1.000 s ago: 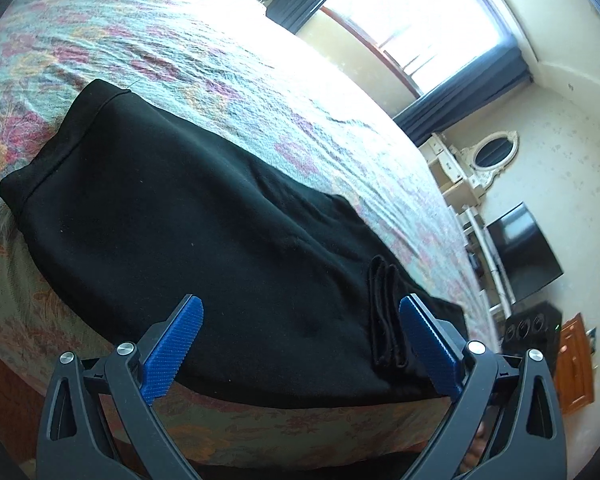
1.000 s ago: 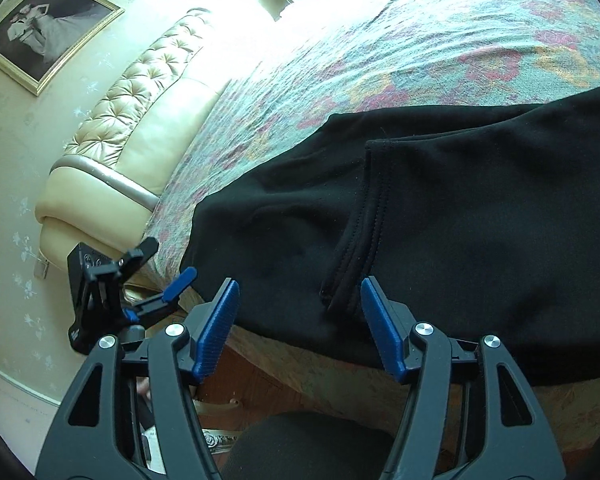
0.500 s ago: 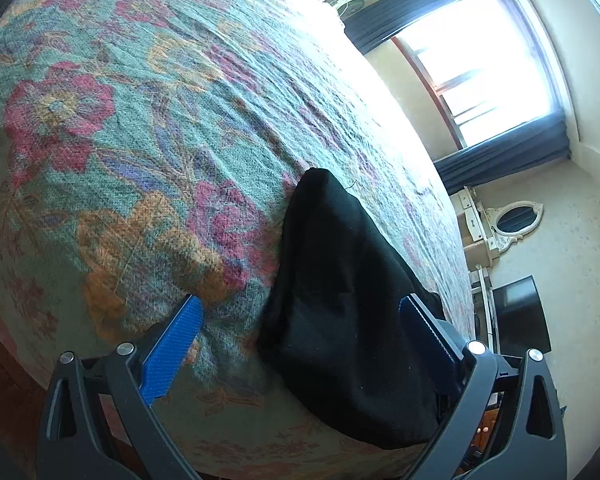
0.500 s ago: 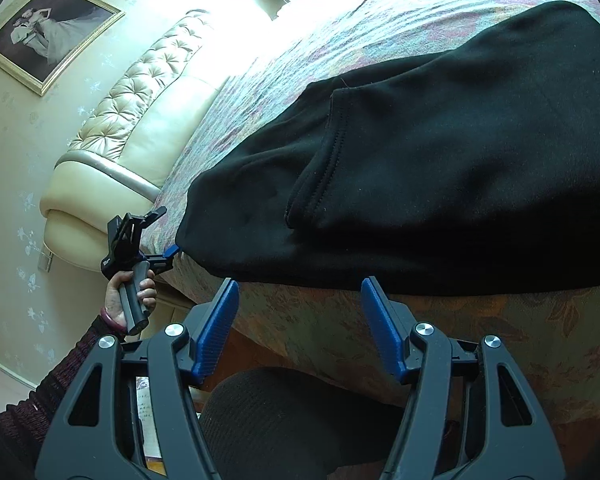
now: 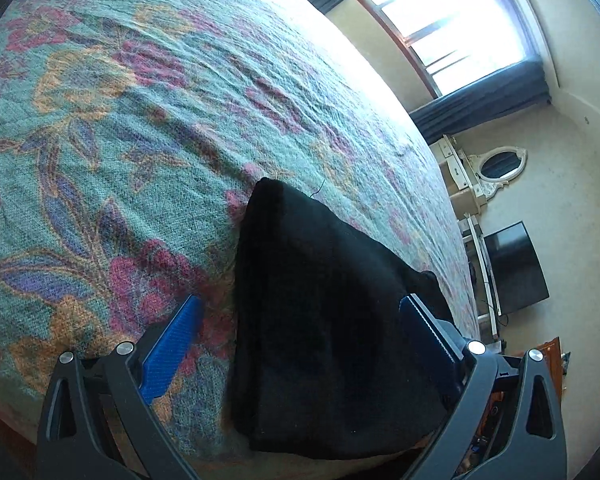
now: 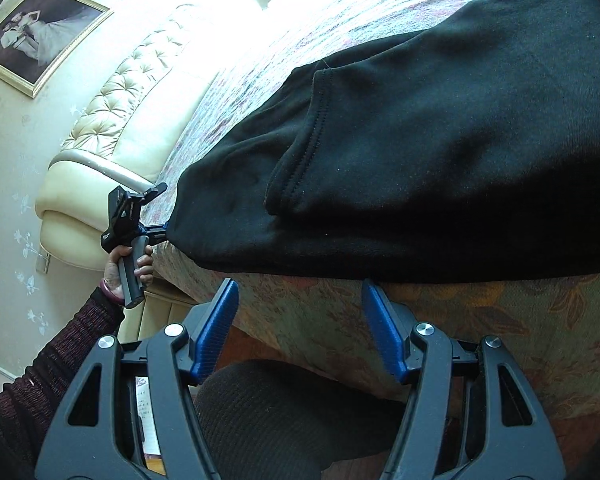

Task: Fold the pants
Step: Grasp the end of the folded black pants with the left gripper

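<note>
Bed (image 5: pixel 148 112): the largest item. We record a woven bedspread, teal with red, orange and blue flowers, coarse in weave, curving off at the lower edge of both views.

Pants (image 6: pixel 440 152): black, soft, matte knit with a stitched seam and a loose flap near centre frame. In the right wrist view they lie flat along the bed's near edge, filling the centre and right of the frame. A second ago the left wrist view showed their whole broad spread. Now it shows only one narrow end (image 5: pixel 324 320), lower centre, rising to a rounded tip. We judge the left side has travelled to that end to start a fold.

Right gripper (image 6: pixel 298 320): black frame, ribbed blue pads. Its jaws stand released at the bottom of the frame, just below the pants' hem and holding nothing.

Left gripper (image 5: pixel 300 344): same build. Its jaws are spread either side of the pants' end and not clenched. The right pad sits very near the cloth, and we cannot be sure whether it touches.

Hand (image 6: pixel 130 264): dark ribbed sleeve, left of frame, gripping the left tool's handle.
</note>
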`<state>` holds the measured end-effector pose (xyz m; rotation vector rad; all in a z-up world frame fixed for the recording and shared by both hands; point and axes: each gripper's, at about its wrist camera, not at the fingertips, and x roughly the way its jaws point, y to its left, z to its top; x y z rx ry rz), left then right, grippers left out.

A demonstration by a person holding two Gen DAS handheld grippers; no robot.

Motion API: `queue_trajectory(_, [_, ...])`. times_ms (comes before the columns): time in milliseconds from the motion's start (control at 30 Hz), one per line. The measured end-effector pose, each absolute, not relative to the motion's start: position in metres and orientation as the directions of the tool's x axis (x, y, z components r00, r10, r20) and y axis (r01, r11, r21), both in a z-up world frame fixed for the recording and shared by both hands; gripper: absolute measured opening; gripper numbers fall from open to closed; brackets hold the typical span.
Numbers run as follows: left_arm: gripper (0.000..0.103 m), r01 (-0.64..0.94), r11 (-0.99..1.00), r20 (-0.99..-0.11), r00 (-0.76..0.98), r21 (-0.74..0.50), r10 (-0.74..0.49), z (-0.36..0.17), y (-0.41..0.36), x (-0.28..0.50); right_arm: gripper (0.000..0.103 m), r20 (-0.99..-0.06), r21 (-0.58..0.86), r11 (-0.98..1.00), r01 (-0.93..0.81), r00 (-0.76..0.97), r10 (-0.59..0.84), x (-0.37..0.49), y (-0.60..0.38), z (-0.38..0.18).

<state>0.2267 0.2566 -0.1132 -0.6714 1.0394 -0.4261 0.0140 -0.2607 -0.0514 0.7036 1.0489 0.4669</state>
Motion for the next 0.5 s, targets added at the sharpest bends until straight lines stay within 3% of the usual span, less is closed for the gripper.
queue_trajectory(100, [0.098,0.074,0.656,-0.576,0.412,-0.751,-0.706,-0.114,0.25,0.225,0.071,-0.616,0.723,0.69,-0.021,0.433,0.658,0.013,-0.261,-0.052])
queue_trajectory(200, [0.098,0.131,0.576,-0.499,0.372,-0.807,-0.783,-0.113,0.246,0.224,0.071,-0.613,0.727,0.686,-0.024,0.427,0.664,0.012,-0.26,-0.053])
queue_trajectory(400, [0.098,0.092,0.592,-0.507,0.425,-0.8,-0.75,-0.121,0.251,0.231,0.071,-0.607,0.732,0.681,-0.027,0.428,0.669,0.013,-0.26,-0.05])
queue_trajectory(500, [0.096,0.144,0.63,-0.549,0.369,-0.763,-0.75,-0.118,0.228,0.233,0.071,-0.611,0.728,0.686,-0.028,0.428,0.666,0.014,-0.259,-0.051])
